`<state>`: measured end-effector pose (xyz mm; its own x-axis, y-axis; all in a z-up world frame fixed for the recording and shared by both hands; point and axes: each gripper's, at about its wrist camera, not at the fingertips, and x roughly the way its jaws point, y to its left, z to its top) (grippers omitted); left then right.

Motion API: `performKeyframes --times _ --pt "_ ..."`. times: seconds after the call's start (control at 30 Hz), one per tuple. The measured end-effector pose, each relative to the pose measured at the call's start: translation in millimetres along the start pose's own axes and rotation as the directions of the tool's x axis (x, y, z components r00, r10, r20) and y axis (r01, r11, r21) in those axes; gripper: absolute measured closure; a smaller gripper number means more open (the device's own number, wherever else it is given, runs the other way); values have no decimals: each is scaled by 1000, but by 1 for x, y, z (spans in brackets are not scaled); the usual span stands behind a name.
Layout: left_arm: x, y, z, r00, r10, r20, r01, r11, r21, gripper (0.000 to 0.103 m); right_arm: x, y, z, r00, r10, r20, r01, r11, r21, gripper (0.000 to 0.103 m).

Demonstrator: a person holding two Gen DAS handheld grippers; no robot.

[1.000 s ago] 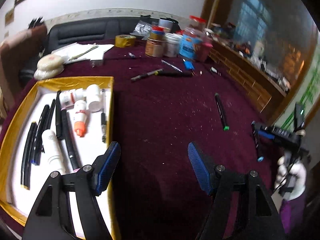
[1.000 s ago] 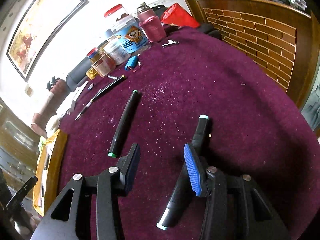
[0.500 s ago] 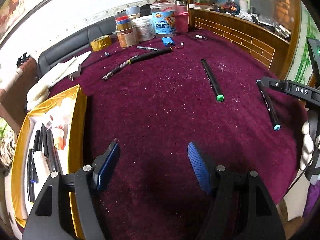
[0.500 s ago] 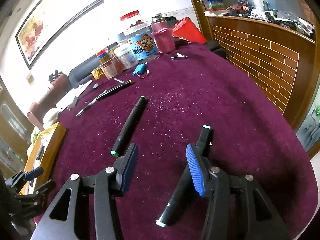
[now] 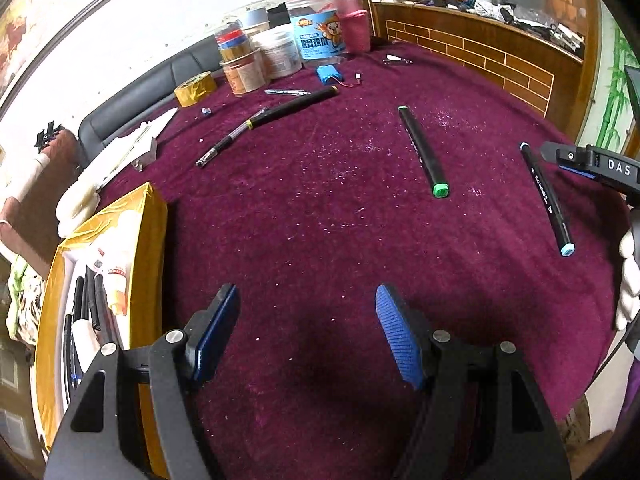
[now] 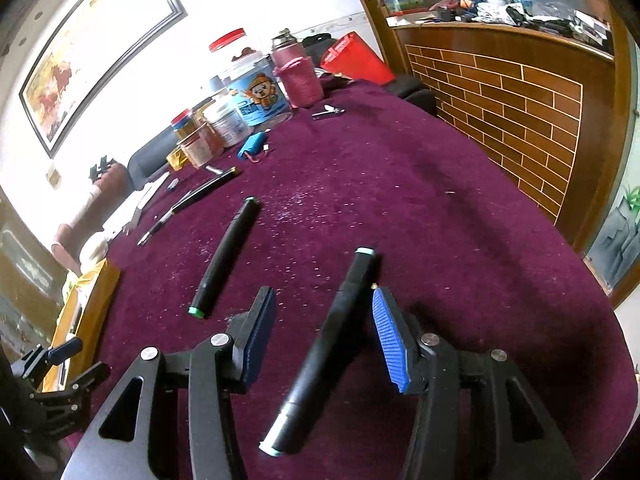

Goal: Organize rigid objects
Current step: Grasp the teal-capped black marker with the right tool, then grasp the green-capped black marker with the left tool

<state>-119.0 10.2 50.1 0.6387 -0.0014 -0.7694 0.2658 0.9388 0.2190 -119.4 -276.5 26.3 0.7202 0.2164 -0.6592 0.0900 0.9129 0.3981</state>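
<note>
Straddling a black marker [image 6: 320, 352] with pale blue caps, the right gripper [image 6: 322, 330] stands spread, pads not touching it; the marker lies on the maroon surface [image 6: 460, 240]. The left gripper [image 5: 306, 330] is spread over bare cloth. The yellow box [image 5: 154, 240] is cut off, its pens partly hidden. A green-capped marker [image 5: 424, 154] lies apart.

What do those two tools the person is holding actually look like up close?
Each is a black plastic claw. The left gripper has two angular arms with triangular cut-outs, silver round bolts at the joints, and ribbed blue pads on the fingertips. The right gripper is built the same; its side carries white letters "DAS". The hand holding it wears a white glove.
</note>
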Motion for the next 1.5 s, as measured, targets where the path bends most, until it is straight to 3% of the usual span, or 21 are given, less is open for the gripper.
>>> performKeyframes --times 0.3,0.4,0.47,0.57,0.67,0.73,0.93,1.07,1.27,1.3,1.37,1.4,1.47,1.5 --pt "8 -12 9 999 -24 -21 24 1000 11 33 0 -21 9 999 40 10 -40 997 59 58" --pt "9 -11 15 993 -118 -23 117 993 -33 33 0 -20 17 999 33 30 -35 998 50 58" --pt "11 -7 20 975 -220 -31 217 972 -91 33 0 -22 25 998 36 44 -38 998 58 57" --pt "16 -7 26 960 -278 -32 271 953 -136 34 1 -24 36 997 37 69 -42 997 66 57" --pt "21 -7 34 961 -275 -28 268 953 -141 34 2 -25 45 995 54 85 -60 996 73 56" --pt "27 -7 39 958 -284 -32 277 949 -149 34 4 -26 49 994 54 96 -61 996 70 48" --pt "50 -17 66 947 -319 -42 310 939 -147 34 21 -38 49 994 62 93 -73 991 111 47" --pt "67 -32 94 940 -339 -29 333 935 -125 34 13 -35 48 985 62 159 -77 993 88 44" --pt "104 -67 124 956 -291 -19 290 956 -39 34 14 -34 48 986 49 162 -63 995 80 44" --pt "108 -71 126 959 -283 -20 282 959 -24 36 13 -36 48 984 47 169 -63 994 88 44" --pt "113 -78 125 969 -248 -7 248 969 21 71 11 -38 48 982 47 184 -66 993 98 44" --pt "113 -78 122 973 -230 13 229 973 28 77 10 -38 48 981 47 189 -67 993 101 44" --pt "113 -72 116 964 -266 14 266 964 14 89 10 -38 49 981 48 190 -68 992 102 42" --pt "111 -67 111 960 -278 15 278 961 4 90 10 -38 49 981 44 189 -65 993 102 40"
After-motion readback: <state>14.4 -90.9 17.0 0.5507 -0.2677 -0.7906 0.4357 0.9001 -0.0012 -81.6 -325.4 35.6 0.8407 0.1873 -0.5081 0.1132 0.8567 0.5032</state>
